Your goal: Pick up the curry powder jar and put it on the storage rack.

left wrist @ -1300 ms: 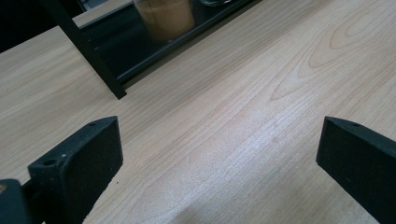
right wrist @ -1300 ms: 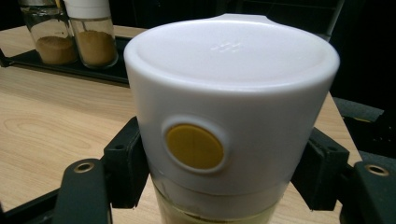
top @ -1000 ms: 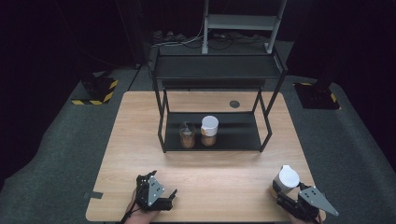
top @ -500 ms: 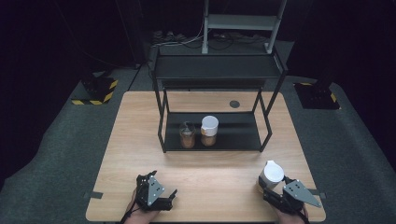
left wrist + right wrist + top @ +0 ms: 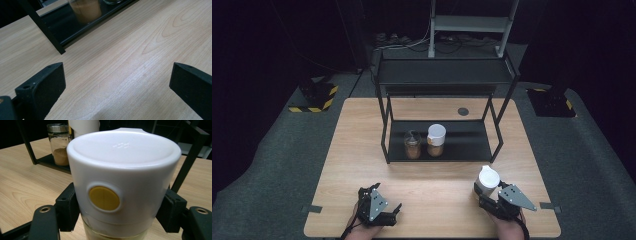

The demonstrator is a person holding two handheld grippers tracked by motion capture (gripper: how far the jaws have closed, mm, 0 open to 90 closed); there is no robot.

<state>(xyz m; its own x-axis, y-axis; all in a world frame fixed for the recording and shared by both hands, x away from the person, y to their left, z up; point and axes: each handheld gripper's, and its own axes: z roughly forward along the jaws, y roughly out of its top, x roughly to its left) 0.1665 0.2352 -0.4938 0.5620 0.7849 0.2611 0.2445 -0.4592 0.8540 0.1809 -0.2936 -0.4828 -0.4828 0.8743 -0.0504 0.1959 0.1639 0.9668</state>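
So the right gripper (image 5: 486, 192) is down at the near right corner of the table (image 5: 362, 135), and its jaws are clamped on a jar with a white lid (image 5: 488, 179). From the right gripper view you can see it well: the jar (image 5: 123, 182) sits upright between the two black jaws, one pad pressed against each side just below the lid, and there's a round yellow button on the front of the lid. Under the lid there's a strip of clear glass with something pale inside, can't tell what.

Over at the near left, the left gripper (image 5: 391, 214) sits low over the wood with its jaws spread wide and nothing between them. Its own view is just bare table between the two black jaws, with the foot of the rack (image 5: 42, 30) off at the far left.

That black wire rack (image 5: 447, 75) stands in the middle of the table toward the far side. On its lower shelf are two more jars side by side: a small glass one with a metal lid (image 5: 412, 145) and brown powder in it, and just to its right another white-lidded one (image 5: 436, 140). The held jar is well apart from those, nearer and off to the right of the rack.
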